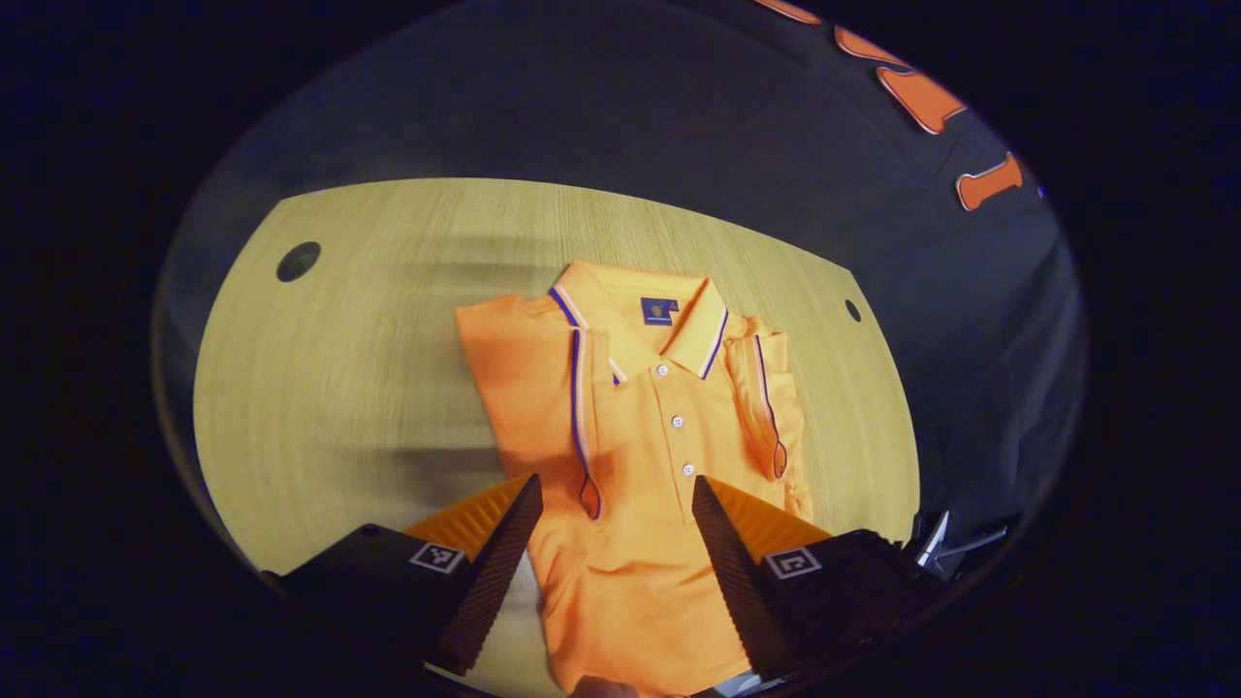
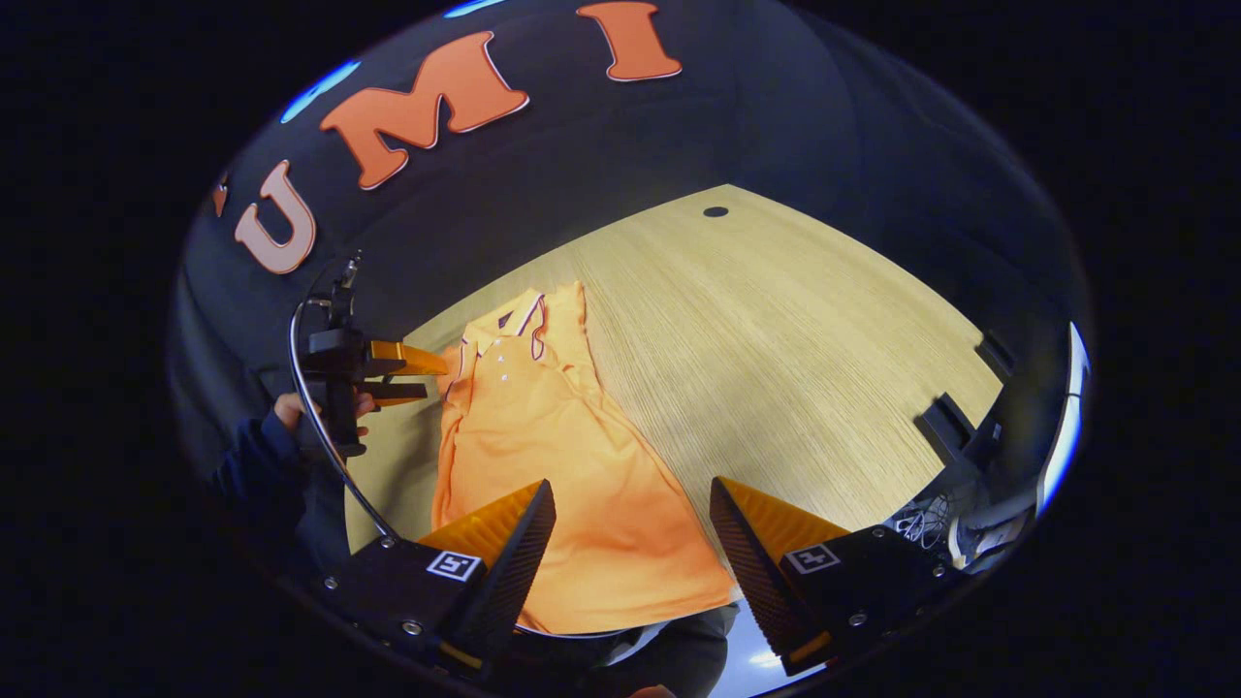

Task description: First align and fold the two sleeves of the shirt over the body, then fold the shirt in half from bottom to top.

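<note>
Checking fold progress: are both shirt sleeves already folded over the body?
Yes: in the left gripper view both trimmed sleeves lie folded onto the front of the shirt.

The shirt point(image 1: 630, 465) at centre frame is bright orange, with white buttons point(image 1: 677, 422), a dark blue label point(image 1: 659, 311) inside the collar, and blue-and-white stripes edging collar and sleeves; the counter point(image 1: 330, 388) around it is pale yellow wood grain, with dark round holes

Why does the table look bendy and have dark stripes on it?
In the left gripper view the fisheye lens curves the table edges, and soft shadow bands cross the wood beside the shirt; in the right gripper view the table bulges too, with glare at the lower right.
</note>
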A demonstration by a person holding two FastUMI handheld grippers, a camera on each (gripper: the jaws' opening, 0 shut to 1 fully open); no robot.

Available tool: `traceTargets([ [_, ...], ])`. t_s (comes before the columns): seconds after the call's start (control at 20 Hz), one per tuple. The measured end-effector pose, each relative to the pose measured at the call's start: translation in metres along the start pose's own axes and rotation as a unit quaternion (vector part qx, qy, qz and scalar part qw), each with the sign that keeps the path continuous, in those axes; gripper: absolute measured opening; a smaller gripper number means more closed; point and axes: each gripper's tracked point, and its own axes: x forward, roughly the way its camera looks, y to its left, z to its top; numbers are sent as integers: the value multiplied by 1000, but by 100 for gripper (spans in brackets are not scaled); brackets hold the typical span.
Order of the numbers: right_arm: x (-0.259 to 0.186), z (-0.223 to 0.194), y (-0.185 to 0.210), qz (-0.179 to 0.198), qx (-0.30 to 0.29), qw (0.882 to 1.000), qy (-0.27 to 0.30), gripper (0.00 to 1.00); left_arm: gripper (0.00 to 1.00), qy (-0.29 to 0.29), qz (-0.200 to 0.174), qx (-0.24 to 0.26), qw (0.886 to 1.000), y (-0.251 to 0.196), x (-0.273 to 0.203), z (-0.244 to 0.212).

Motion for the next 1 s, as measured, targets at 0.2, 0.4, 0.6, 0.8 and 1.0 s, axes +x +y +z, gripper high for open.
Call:
traceTargets([
  [0.2, 8, 7, -5, 23, -37, 999, 3, 99, 96, -34, 11, 0, 999, -6, -42, -21],
  [0.4, 12, 8, -9, 44, -64, 997, 11, 99, 96, -58, 23, 1, 998, -12, -72, -45],
  [0.6, 18, 0, -18, 55, -88, 994, 29, 99, 96, -53, 31, 3, 998, -18, -90, -88],
  [0.8, 23, -17, -25, 66, -108, 991, 54, 99, 96, -31, 48, -4, 998, -16, -96, -135],
  [1.0, 26, -43, -27, 79, -130, 984, 87, 99, 96, -11, 68, -7, 998, -12, -103, -175],
])
